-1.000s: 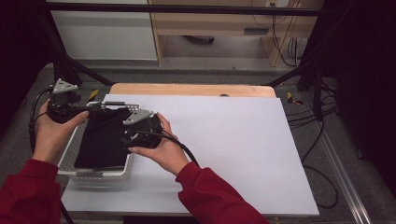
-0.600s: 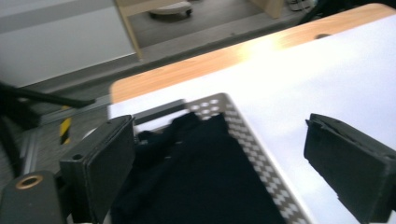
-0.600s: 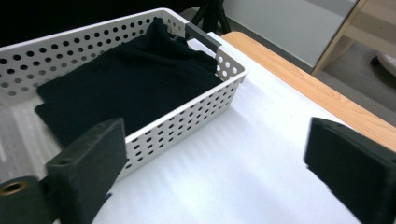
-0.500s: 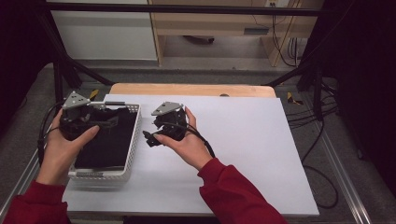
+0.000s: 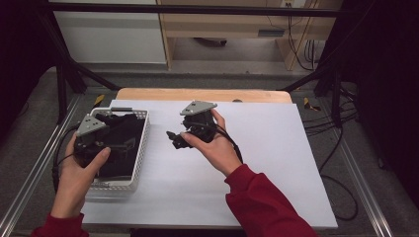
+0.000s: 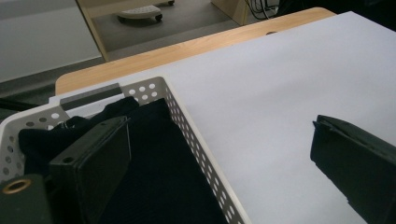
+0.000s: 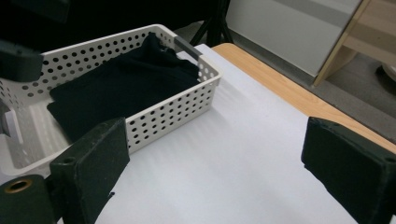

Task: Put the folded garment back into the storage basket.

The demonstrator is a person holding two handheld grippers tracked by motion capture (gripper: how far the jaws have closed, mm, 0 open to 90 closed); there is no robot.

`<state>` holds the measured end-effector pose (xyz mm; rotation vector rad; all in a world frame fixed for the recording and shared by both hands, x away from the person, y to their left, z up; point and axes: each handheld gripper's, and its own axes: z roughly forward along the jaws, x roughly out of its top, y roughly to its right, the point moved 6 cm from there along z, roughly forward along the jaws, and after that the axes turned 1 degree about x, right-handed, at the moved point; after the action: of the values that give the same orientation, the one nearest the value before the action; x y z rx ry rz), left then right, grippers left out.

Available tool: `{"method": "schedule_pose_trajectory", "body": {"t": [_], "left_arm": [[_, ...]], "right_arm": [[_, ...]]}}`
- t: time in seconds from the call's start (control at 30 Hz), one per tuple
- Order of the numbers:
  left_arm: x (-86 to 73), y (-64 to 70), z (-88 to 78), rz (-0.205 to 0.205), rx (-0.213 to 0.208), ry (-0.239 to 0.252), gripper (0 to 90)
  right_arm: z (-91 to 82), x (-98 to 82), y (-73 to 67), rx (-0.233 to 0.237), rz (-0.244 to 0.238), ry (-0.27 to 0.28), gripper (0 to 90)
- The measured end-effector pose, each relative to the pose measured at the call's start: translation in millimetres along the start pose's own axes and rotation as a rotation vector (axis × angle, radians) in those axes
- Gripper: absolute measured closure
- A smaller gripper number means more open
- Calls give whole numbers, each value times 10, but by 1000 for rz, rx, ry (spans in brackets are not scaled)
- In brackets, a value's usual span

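between the spread jaws of the left gripper (image 5: 106, 129) sits the white perforated plastic basket (image 6: 196, 140) wall, folded black cloth (image 7: 116, 84) inside; right gripper (image 5: 177, 140) gapes empty; best pinch the cloth's edge squarely.

A lab recording station: a desk (image 5: 257, 168) under white sheeting, framed by black metal struts (image 5: 64, 74), with cables (image 5: 341, 123) trailing over grey floor beside it and plain cabinets (image 5: 108, 34) behind.
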<state>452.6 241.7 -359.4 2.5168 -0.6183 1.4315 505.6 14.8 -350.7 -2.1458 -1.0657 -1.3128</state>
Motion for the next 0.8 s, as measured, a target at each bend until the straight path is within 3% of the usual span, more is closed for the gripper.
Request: {"method": "schedule_pose_trajectory", "body": {"t": [0.13,0.23,0.33,0.43,0.63,0.8], "left_arm": [[-100,61,3,20,-25,8,52],[-163,59,18,-4,-26,5,56],[-194,66,23,-1,-34,0,58],[-204,42,-48,-14,-60,34,55],[-327,-42,-124,-49,-51,26,55],[-374,-16,-87,-42,-52,-1,55]], "right_arm": [[-138,-46,142,-32,11,8,48],[-225,-72,226,-40,34,16,48],[-282,-89,272,-46,32,14,47],[-362,-163,337,-63,37,10,55],[-494,-290,438,-84,71,27,66],[-646,-343,573,-96,97,37,69]]}}
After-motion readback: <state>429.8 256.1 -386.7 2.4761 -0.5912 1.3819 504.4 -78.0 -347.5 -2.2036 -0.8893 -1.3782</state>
